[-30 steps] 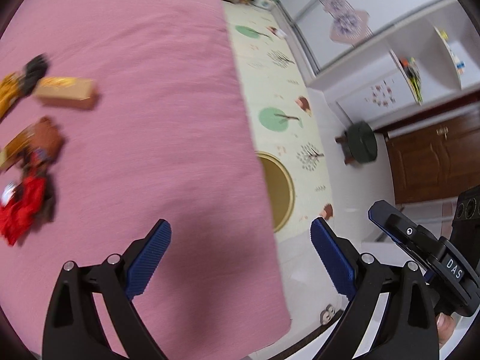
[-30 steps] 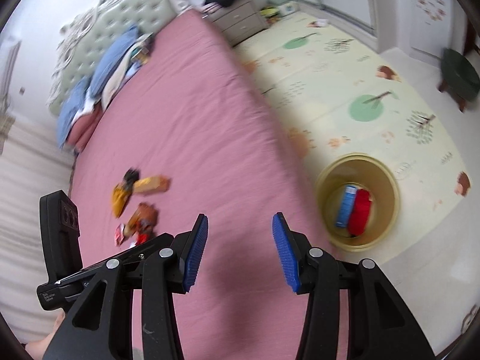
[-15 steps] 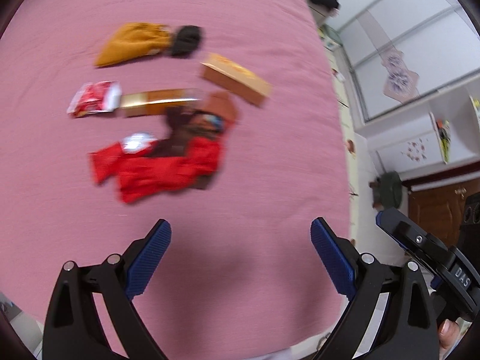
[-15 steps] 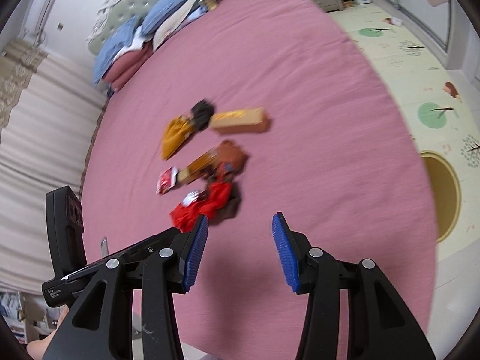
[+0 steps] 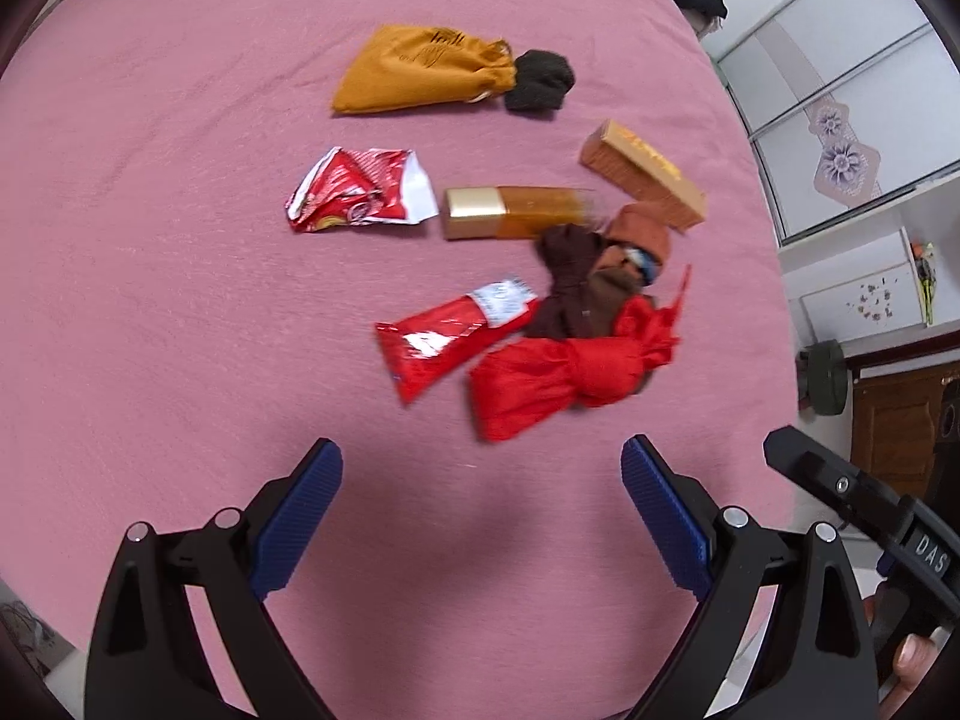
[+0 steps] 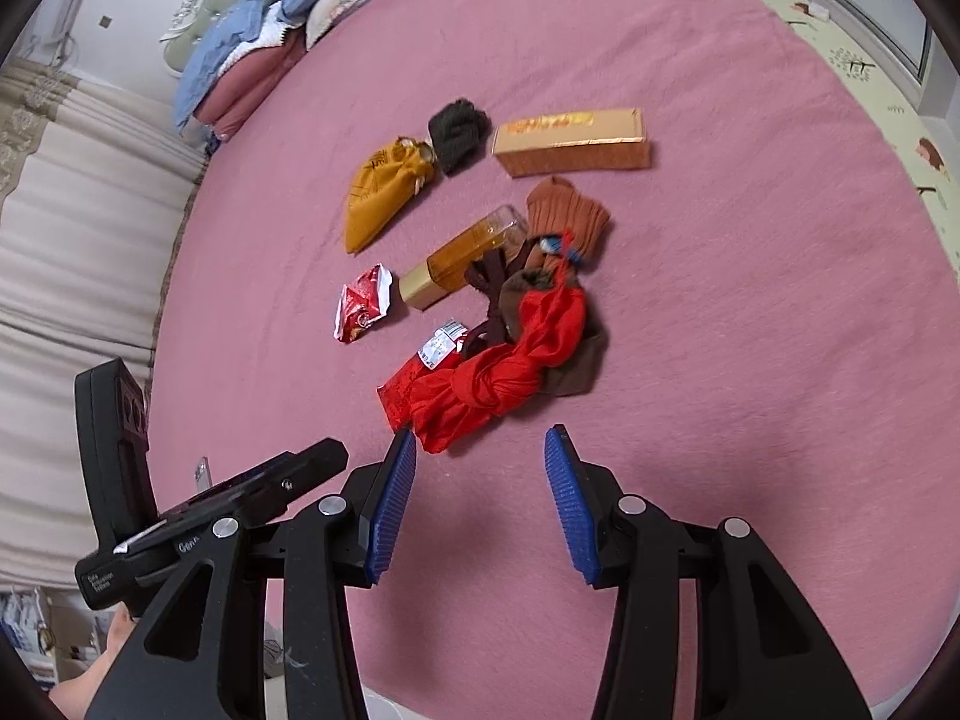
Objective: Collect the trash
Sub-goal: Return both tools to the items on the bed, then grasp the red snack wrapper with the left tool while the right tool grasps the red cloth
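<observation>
Pink bed [image 5: 180,240] now fills both views, red knotted cloth [image 6: 498,384] closer; left gripper [image 5: 480,516] and right gripper [image 6: 477,498] wide apart, empty.

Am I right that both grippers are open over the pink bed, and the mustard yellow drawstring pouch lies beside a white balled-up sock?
Not quite. The balled-up sock next to the mustard yellow drawstring pouch is dark, nearly black, not white, as both wrist views show. The rest holds: the left gripper and right gripper are both open over the pink bed.

The red cloth [image 6: 498,378] hides most of the red wrapper [image 6: 399,387] beneath it.
</observation>
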Demonstrator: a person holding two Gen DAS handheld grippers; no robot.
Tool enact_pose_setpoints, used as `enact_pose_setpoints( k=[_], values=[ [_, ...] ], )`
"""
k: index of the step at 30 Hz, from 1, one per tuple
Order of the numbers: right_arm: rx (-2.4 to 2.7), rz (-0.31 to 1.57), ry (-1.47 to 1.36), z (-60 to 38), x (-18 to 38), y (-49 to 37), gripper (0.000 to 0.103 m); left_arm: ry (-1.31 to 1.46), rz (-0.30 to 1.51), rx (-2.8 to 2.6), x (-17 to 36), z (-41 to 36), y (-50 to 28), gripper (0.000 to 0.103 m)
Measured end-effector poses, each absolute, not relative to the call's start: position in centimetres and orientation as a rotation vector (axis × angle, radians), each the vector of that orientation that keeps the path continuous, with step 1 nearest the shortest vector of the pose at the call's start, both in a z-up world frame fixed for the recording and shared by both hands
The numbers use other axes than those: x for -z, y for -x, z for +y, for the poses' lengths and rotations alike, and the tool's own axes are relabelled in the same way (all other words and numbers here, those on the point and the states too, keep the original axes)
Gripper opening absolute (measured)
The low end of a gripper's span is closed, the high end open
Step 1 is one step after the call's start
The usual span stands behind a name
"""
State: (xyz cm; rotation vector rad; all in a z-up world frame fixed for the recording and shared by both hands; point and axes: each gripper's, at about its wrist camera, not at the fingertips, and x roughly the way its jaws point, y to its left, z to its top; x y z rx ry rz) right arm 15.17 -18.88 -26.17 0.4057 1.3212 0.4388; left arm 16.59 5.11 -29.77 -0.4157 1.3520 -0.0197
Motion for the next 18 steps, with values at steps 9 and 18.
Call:
enact_pose_setpoints(
  k=[9,18],
  values=[
    [-0.331,1.360,-0.443,-15.7,31.2,-17.1,0.056,0.265,1.357,0.118,34.0,6.7,-19.3,0.094],
    [-0.230,1.423,-0.518,-14.8,34.7,-18.0,0.061,0.190,1.370,0.193,36.4,7.1,-20.8,0.094]
  ],
)
